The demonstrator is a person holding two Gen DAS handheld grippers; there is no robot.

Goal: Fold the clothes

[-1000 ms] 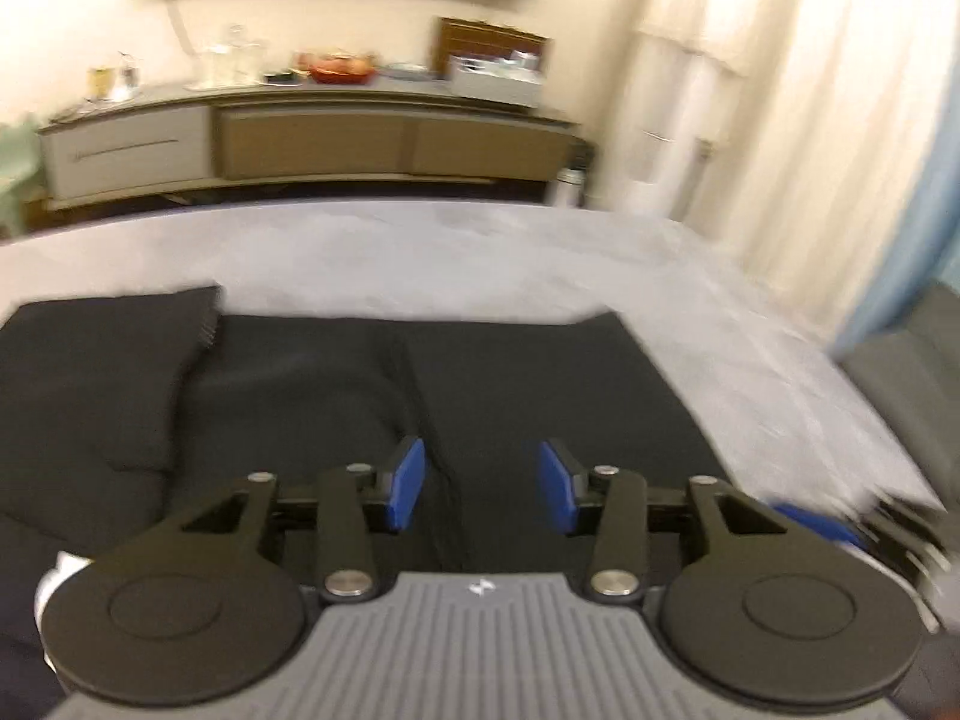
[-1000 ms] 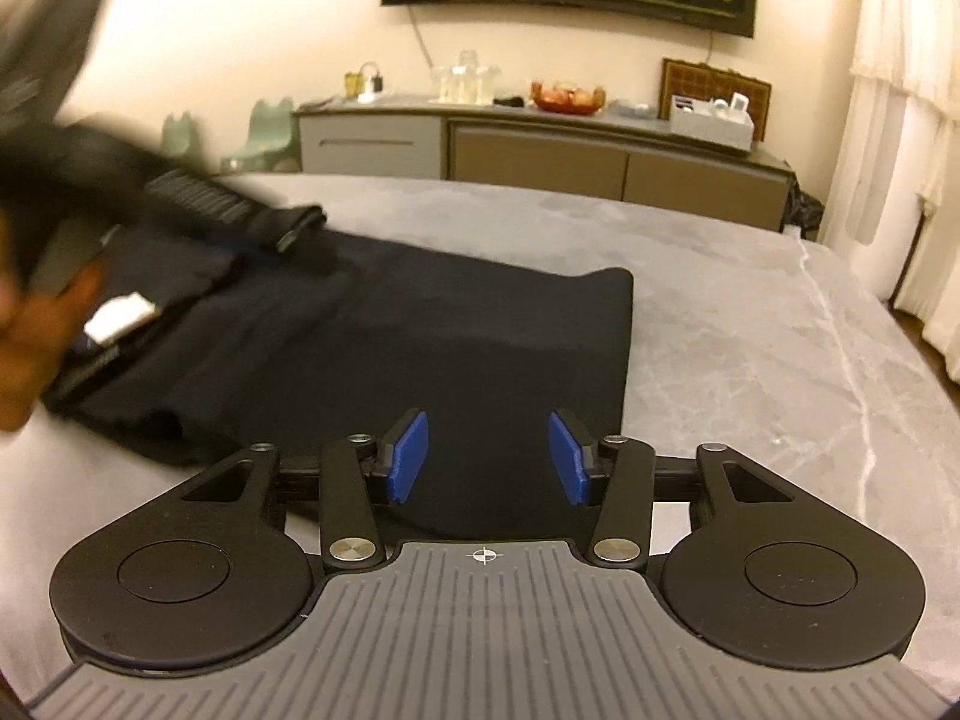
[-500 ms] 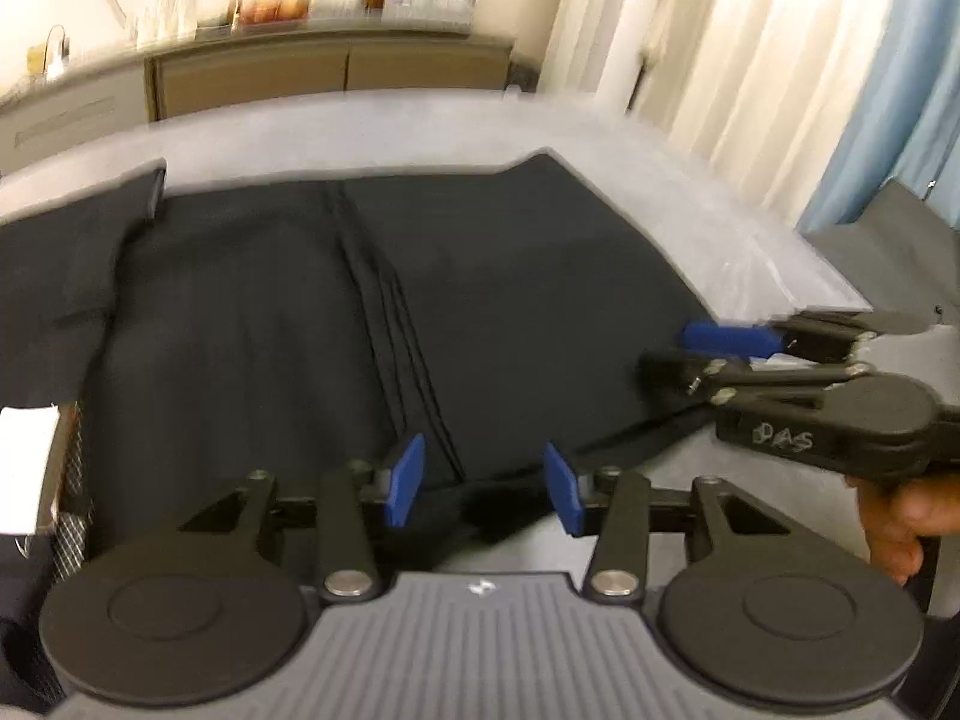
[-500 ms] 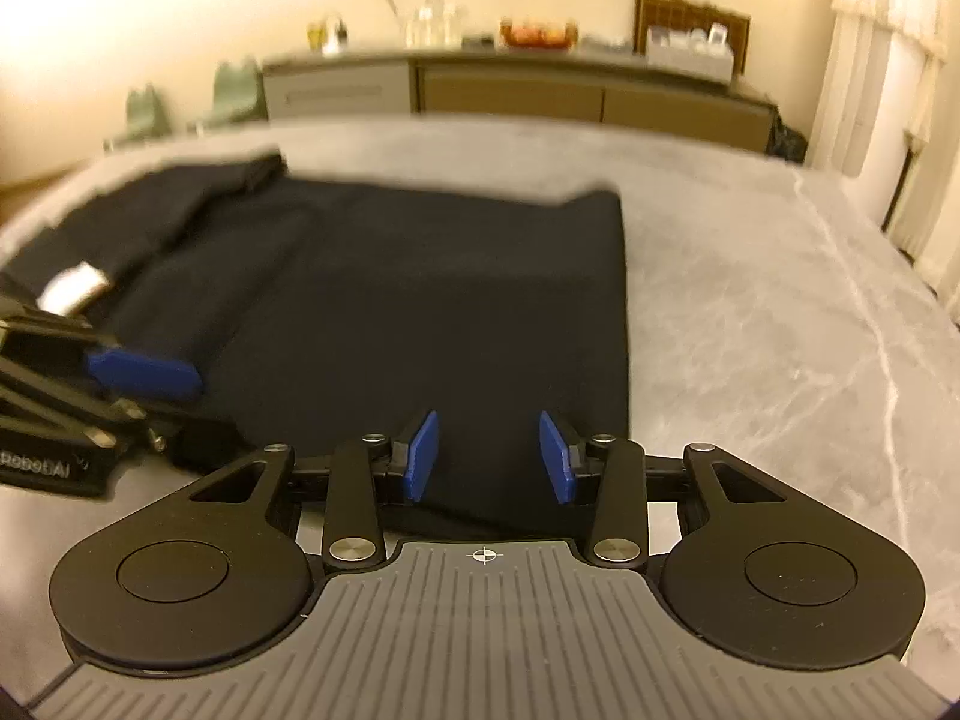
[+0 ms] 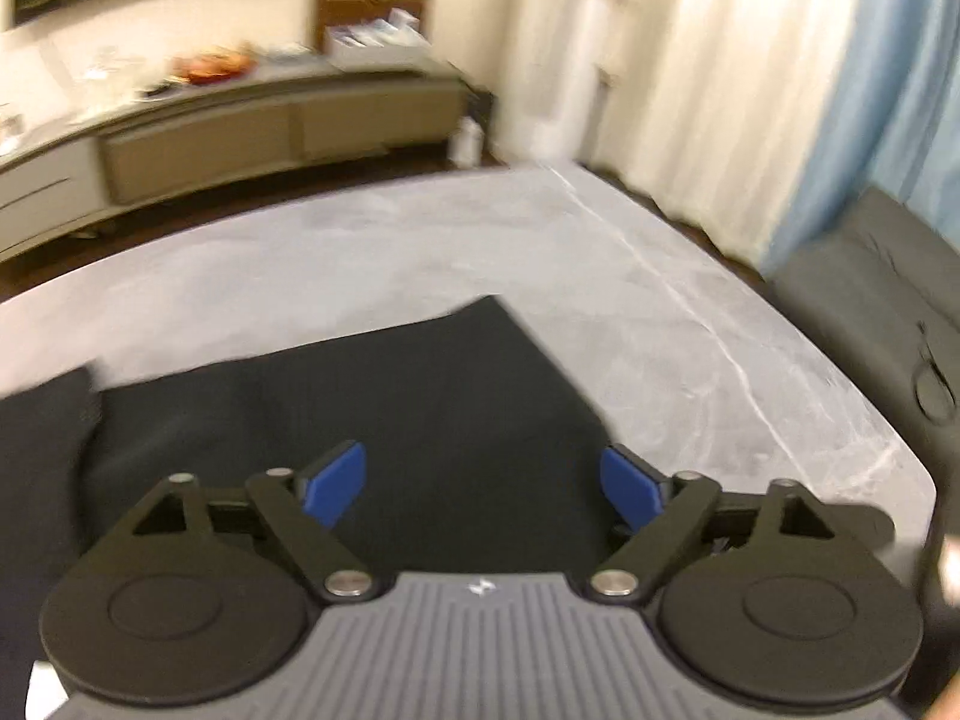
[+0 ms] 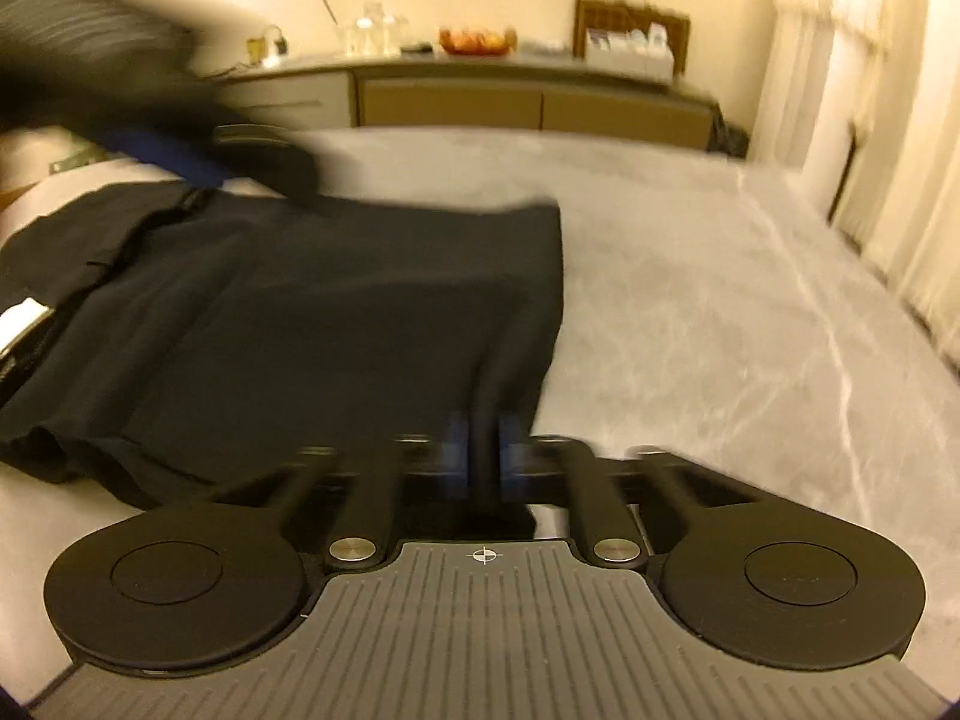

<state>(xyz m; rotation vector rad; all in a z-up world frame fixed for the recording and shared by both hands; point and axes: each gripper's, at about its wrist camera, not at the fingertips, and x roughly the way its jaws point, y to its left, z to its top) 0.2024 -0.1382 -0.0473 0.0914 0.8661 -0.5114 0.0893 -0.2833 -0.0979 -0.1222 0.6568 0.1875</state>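
Note:
A black garment (image 5: pixel 420 396) lies spread flat on the grey marble table (image 5: pixel 600 276). My left gripper (image 5: pixel 483 489) hovers above its right part with its jaws opening wide and nothing between the blue pads. In the right wrist view the same garment (image 6: pixel 300 312) shows a white label (image 6: pixel 21 315) at its left end. My right gripper (image 6: pixel 483 453) is at the garment's near right corner, its jaws closing on a raised ridge of the cloth pinched between the pads. The left gripper (image 6: pixel 180 156) shows as a dark blur over the garment's far left.
A long sideboard (image 6: pixel 510 102) with bottles and a fruit bowl stands against the back wall. Pale curtains (image 5: pixel 720 60) hang to the right. A grey seat (image 5: pixel 870 276) stands beyond the table's right edge. Bare tabletop (image 6: pixel 720 300) stretches right of the garment.
My left gripper has spread its jaws wide and swung away to look over the garment's far right corner. My right gripper has come together on the cloth's near edge.

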